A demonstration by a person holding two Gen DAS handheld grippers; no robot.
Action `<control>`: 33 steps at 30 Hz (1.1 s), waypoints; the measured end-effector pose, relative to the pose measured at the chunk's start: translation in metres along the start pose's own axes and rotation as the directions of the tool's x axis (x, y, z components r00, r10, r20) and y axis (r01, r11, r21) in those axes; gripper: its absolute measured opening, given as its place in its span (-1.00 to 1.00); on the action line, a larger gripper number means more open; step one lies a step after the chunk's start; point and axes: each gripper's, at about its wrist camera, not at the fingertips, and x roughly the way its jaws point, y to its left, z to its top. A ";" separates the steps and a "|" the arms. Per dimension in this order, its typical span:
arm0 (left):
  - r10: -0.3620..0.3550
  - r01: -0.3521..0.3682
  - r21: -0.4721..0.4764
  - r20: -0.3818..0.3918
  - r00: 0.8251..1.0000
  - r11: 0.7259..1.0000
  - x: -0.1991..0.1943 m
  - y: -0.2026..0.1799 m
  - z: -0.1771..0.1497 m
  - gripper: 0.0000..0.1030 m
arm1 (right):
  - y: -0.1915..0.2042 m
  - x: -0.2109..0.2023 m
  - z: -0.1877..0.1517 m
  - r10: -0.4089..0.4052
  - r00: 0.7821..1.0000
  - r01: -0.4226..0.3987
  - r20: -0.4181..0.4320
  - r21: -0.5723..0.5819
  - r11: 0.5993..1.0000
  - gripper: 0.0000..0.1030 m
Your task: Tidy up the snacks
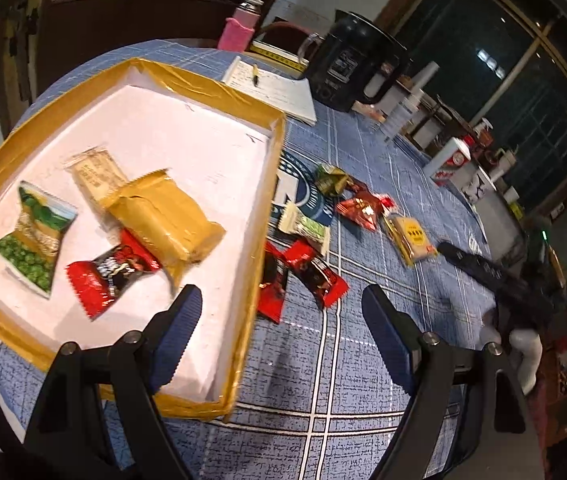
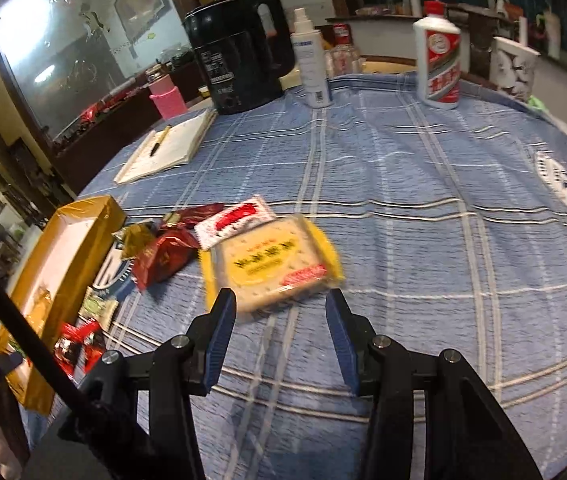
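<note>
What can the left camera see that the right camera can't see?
Only the left wrist view looks down into the tray: a green pea packet, a gold packet and a red-and-black packet lie inside. Only the right wrist view shows the red-and-white bottle standing whole and the white spray bottle clearly. Both show the yellow cracker packet on the blue cloth, the black kettle and the notebook.
</note>
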 end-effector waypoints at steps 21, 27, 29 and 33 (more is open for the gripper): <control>-0.019 0.018 0.074 0.017 1.000 0.997 -0.006 -0.010 -0.003 0.60 | 0.037 0.074 0.024 -0.182 0.968 0.143 -0.172 -0.214 0.966 -0.11; -0.043 0.042 0.115 0.009 0.999 0.992 -0.005 -0.022 -0.007 0.60 | 0.008 0.011 -0.003 0.029 0.989 -0.043 -0.143 -0.096 0.994 -0.08; -0.052 0.052 0.127 -0.003 0.999 0.990 -0.001 -0.029 -0.008 0.60 | -0.013 -0.012 -0.009 0.046 0.995 -0.047 -0.094 -0.008 0.999 -0.03; -0.068 0.076 0.200 -0.044 0.997 0.977 0.011 -0.057 -0.014 0.60 | -0.031 -0.028 -0.026 0.057 0.995 -0.052 -0.077 0.066 0.996 -0.02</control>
